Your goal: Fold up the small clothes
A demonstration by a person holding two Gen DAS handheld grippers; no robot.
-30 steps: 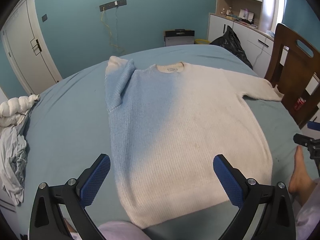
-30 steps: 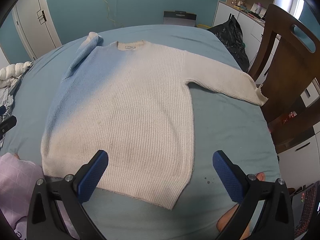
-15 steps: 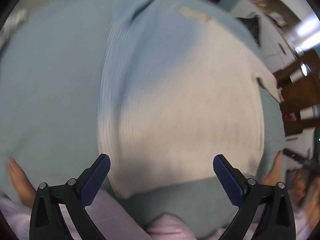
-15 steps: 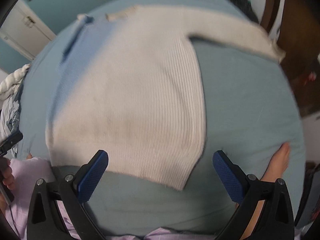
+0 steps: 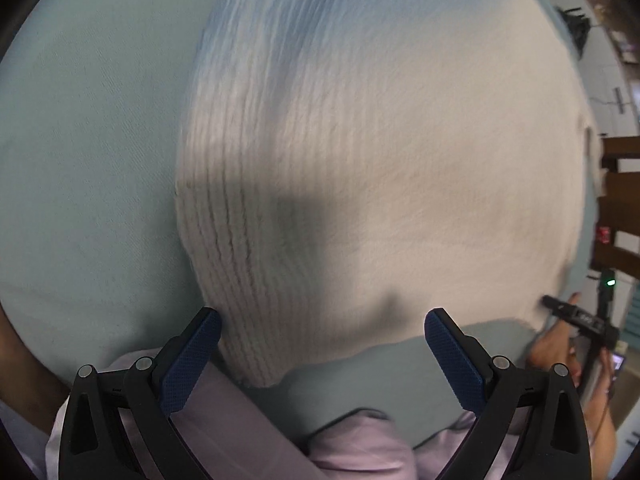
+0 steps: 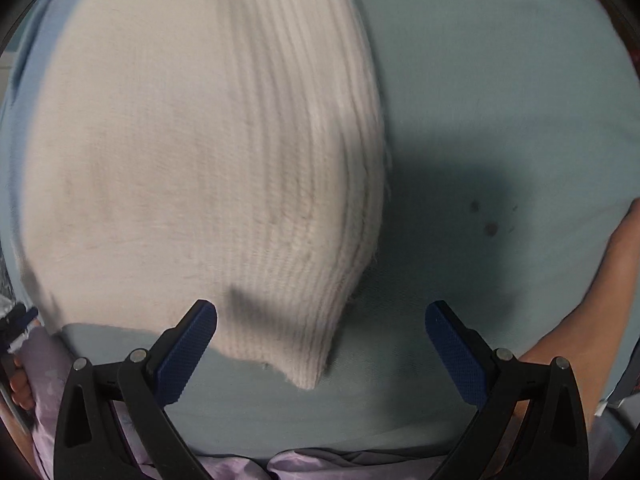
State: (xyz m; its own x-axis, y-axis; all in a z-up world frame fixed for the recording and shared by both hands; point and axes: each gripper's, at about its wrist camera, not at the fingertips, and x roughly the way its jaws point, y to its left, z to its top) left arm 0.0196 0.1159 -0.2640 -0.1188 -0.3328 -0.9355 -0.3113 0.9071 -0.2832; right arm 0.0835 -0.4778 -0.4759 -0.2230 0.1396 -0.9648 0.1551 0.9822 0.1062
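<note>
A cream ribbed knit sweater (image 5: 360,168) lies flat on the light blue bed sheet (image 5: 88,160), filling most of both views. My left gripper (image 5: 322,334) is open, low over the sweater's near left hem corner (image 5: 260,376), which sits between its blue fingers (image 5: 192,356). My right gripper (image 6: 320,330) is open too, close above the near right hem corner (image 6: 306,380) of the sweater (image 6: 192,152), which lies between its fingers (image 6: 454,354). Neither gripper holds any cloth.
The sheet (image 6: 500,112) beside the sweater's right edge carries a few dark spots (image 6: 490,230). A person's bare foot (image 6: 592,320) rests at the right. Lilac trousers (image 5: 248,432) fill the near edge. A wooden chair (image 5: 620,200) stands far right.
Both grippers have dropped and tilted down toward the sweater's near hem corners; the room has left the views and the cloth looks much closer. Jaws stay open.
</note>
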